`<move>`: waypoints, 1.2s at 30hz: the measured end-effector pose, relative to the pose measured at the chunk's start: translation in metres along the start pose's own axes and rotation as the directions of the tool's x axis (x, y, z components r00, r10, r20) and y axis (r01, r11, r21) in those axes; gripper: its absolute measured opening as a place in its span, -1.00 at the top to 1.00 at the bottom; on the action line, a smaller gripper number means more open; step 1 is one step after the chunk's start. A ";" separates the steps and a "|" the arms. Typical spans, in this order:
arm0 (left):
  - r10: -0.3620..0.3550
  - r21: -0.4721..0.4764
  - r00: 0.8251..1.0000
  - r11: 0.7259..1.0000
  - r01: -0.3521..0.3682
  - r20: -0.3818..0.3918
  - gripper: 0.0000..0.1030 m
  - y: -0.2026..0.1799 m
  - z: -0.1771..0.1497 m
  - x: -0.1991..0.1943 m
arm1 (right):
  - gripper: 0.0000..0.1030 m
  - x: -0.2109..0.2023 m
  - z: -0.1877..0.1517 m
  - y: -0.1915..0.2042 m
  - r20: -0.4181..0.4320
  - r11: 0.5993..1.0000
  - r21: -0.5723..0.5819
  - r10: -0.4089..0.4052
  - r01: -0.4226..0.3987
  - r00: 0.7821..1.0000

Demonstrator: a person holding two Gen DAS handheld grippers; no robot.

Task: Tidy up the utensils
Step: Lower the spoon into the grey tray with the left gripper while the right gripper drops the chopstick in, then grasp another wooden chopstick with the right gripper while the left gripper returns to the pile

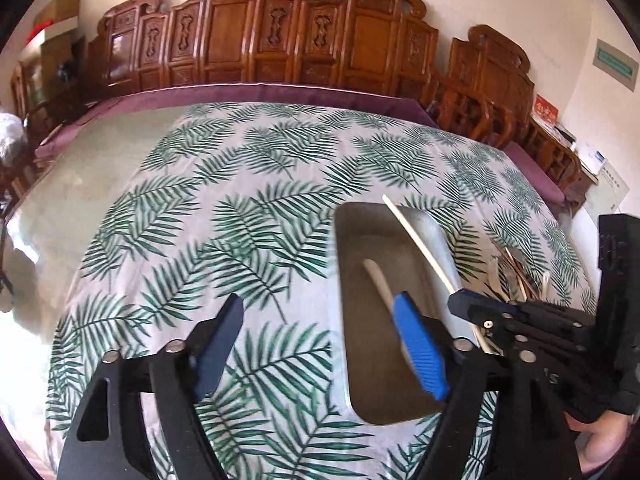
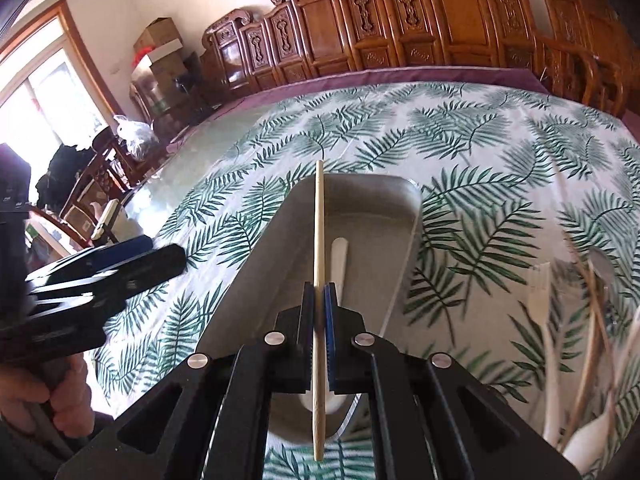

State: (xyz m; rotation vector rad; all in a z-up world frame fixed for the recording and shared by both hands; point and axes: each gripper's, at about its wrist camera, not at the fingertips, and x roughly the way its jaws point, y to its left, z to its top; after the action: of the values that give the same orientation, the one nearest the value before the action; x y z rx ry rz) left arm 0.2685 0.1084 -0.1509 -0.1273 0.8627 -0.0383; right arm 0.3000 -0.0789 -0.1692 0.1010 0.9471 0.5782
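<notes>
While the right gripper point(image 2: 319, 320) pinches a chopstick point(image 2: 319, 240) between its blue pads, the stick stands nearly upright in the right wrist view, its top over the far end of a metal tray point(image 2: 372, 196) and its lower end below the fingers. Left gripper point(image 1: 316, 344): jaws spread wide, nothing between them; one finger over the leaf-print cloth point(image 1: 240, 184), the other over the tray. A pale utensil point(image 2: 340, 256) lies on the tray floor, partly hidden by the gripper. Right of the tray, well apart from it, a blurred pile of utensils point(image 2: 576, 300) rests on the cloth; a white fork point(image 2: 538, 292) can be told, the rest cannot. The cloth covers most of the tabletop point(image 2: 188, 160). Carved wooden chairs point(image 2: 400, 20) line its far edge.
</notes>
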 end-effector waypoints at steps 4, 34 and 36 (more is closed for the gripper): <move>0.014 -0.023 1.000 1.000 -0.014 0.007 -0.67 0.009 0.002 -0.001 | 0.88 0.018 0.000 0.002 -0.022 1.000 0.001 -0.023 0.023 0.999; -0.064 0.029 0.997 0.998 0.063 0.033 -0.71 -0.034 0.001 -0.010 | 0.81 -0.075 -0.014 -0.040 0.091 0.991 -0.077 -0.104 0.111 0.990; -0.077 0.043 0.996 0.996 0.075 0.035 -0.71 -0.045 0.000 -0.011 | 0.74 -0.090 -0.019 -0.053 0.101 0.982 -0.092 -0.153 0.163 0.983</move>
State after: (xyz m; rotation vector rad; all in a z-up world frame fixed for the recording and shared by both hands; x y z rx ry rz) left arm 0.2622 0.0648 -0.1371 -0.1217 0.8194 -0.1248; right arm 0.2676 -0.1731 -0.1314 -0.0369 0.8253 0.4690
